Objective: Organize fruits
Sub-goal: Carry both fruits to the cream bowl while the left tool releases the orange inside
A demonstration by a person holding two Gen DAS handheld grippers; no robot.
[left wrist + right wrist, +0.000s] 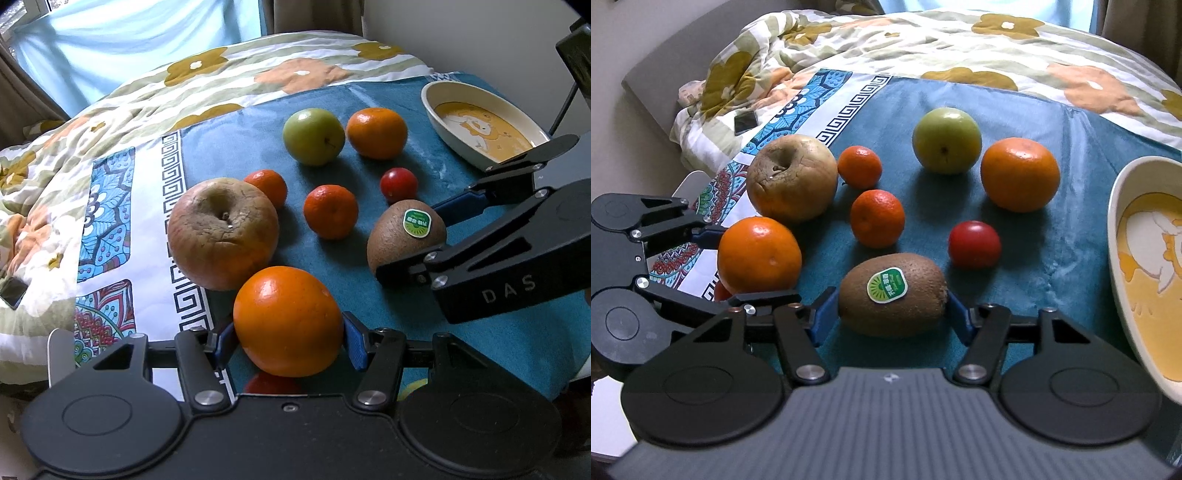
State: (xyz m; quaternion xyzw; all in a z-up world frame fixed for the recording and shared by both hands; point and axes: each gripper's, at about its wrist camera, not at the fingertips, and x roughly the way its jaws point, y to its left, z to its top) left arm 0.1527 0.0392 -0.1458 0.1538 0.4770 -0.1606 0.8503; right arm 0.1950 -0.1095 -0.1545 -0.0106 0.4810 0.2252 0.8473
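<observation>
Item one: left hand-held gripper, pads against both flanks of an orange near the bed's patterned border. Item two: right hand-held gripper, closed across a kiwi whose long axis lies crosswise between its fingers. We judge the dish, at the blue cloth's right edge, nearer the right one.

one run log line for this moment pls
left hand-held gripper: shut on orange | right hand-held gripper: shut on kiwi | dish: empty
</observation>
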